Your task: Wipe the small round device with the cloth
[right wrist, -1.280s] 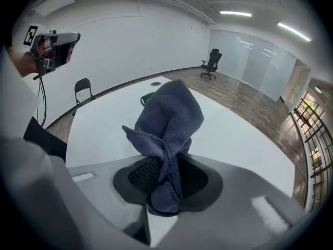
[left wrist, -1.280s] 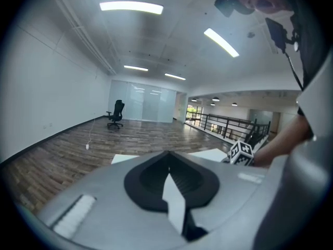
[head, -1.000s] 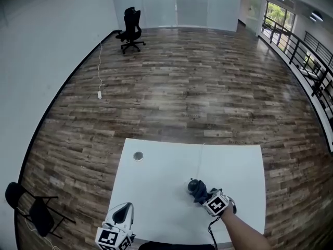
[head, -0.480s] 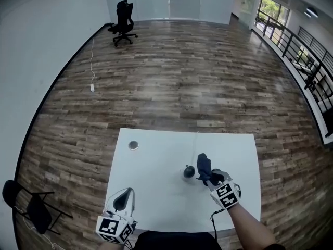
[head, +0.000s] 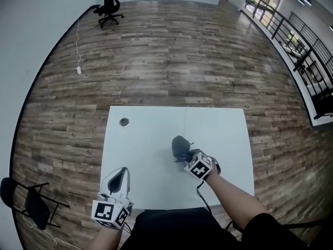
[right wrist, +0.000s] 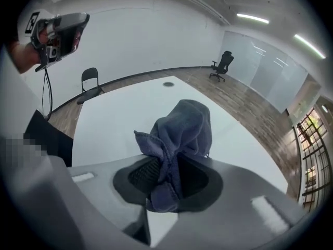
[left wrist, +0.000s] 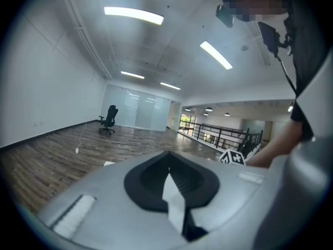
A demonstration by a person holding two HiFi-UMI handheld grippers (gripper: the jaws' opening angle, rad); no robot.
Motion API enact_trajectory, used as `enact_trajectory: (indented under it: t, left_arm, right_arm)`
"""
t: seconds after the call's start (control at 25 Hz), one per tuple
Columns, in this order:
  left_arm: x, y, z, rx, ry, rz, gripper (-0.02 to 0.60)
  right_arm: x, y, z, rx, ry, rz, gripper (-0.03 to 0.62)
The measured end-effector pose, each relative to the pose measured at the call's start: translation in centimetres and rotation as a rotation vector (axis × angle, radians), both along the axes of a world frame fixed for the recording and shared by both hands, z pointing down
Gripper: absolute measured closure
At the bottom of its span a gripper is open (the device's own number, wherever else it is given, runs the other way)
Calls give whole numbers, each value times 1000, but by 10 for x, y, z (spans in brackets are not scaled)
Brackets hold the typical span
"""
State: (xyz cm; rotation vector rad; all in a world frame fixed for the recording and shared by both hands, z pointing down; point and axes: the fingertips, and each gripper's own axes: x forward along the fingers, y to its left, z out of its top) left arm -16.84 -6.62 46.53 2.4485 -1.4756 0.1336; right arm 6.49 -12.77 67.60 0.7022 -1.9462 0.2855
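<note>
My right gripper [head: 188, 155] is shut on a dark blue-grey cloth [head: 180, 146] over the middle of the white table [head: 145, 139]. In the right gripper view the cloth [right wrist: 182, 129] bunches up out of the jaws [right wrist: 169, 178]. The small round device does not show; the cloth hangs where the thin cable [head: 186, 120] ends. My left gripper [head: 122, 173] is held up near the table's front left edge, apart from the cloth. Its jaws [left wrist: 167, 163] are shut with nothing between them, pointing out into the room.
A small round grommet [head: 124, 122] sits at the table's far left. A folding chair [head: 31, 204] stands on the wooden floor to the left, an office chair [head: 109, 4] far back. A railing [head: 291, 40] runs along the right side.
The right gripper has carried the cloth leftward onto the spot where the round device showed; the device is now covered. The left gripper has stayed near the front left edge.
</note>
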Motion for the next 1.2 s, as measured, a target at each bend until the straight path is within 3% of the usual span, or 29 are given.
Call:
enact_trajectory:
  t: [0.24,0.56,0.8,0.88,1.08,1.2]
  left_arm:
    - [-39,7,10,-32,21,-62,578]
    - [-46,9,19,-41,57,-83,578]
    - [-39,9,25,-44,69,-78,578]
    - [-33,3,26,-34,66,-53,578]
    - [-16,3,11,-7,38,-26,578]
    - [-14,8,9,-2,-7,-15,578]
  right_arm:
    - [-42,0,35,-95,38,-51,499]
    - [-31,16,60,-190,68,-17,499]
    - [-53,41,60,-257,-25,-78,499]
    - [-64,35,38,-174,-84,-102,499]
    - [-43,-12,-44,219,-138,4,499]
    - [-24,-31,-51,286,-110,58,499]
